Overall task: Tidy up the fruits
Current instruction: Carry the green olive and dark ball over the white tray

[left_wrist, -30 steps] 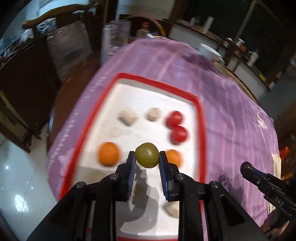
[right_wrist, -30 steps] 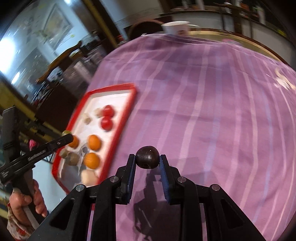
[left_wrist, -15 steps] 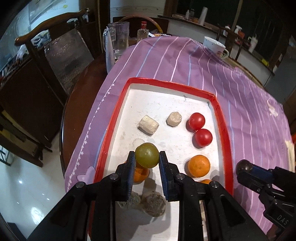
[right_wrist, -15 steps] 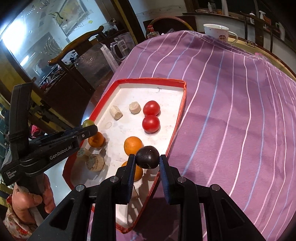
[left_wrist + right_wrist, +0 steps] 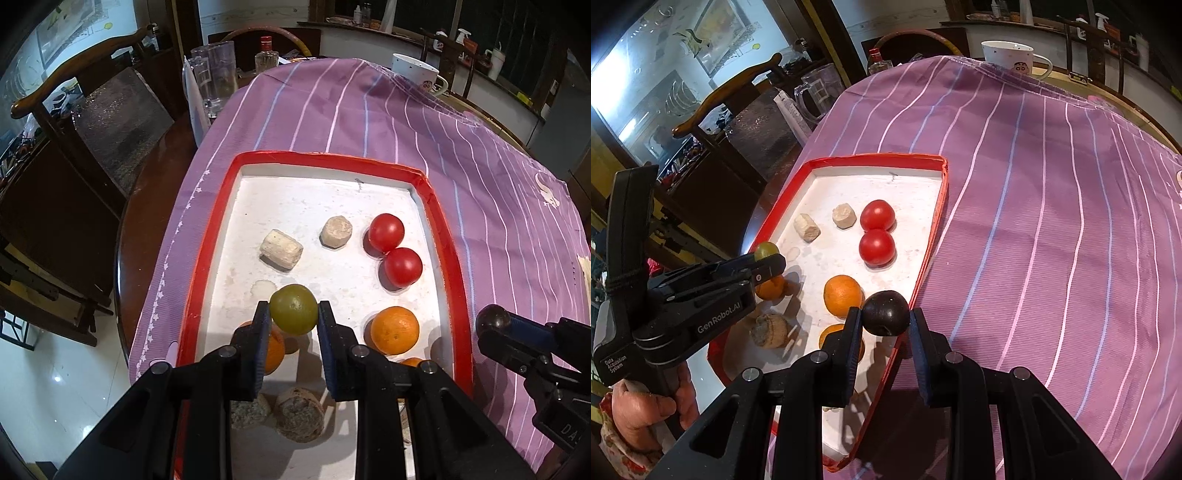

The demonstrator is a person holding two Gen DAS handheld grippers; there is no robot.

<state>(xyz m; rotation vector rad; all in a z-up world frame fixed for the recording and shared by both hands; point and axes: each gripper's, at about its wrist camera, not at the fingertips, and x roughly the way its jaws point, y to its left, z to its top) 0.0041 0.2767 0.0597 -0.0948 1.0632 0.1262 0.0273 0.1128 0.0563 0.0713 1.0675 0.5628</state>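
Note:
My left gripper (image 5: 293, 325) is shut on a green round fruit (image 5: 293, 308) and holds it above the near left part of a red-rimmed white tray (image 5: 317, 160). My right gripper (image 5: 885, 319) is shut on a dark plum (image 5: 886, 312) above the tray's right rim (image 5: 932, 236). On the tray lie two red tomatoes (image 5: 386, 232) (image 5: 402, 266), oranges (image 5: 394, 329) (image 5: 843, 296), two pale cut pieces (image 5: 281, 250) (image 5: 335, 232) and two brown rough fruits (image 5: 299, 413). The left gripper also shows in the right wrist view (image 5: 764, 260).
A purple striped cloth (image 5: 498, 192) covers the round table. A white mug (image 5: 415, 74), a glass jug (image 5: 214, 77) and a bottle (image 5: 266, 55) stand at the far edge. A wooden chair (image 5: 110, 107) stands at the left.
Both grippers have moved toward the tray's near end with their fruits still held. The right gripper has swung from the bare cloth to the tray's right rim.

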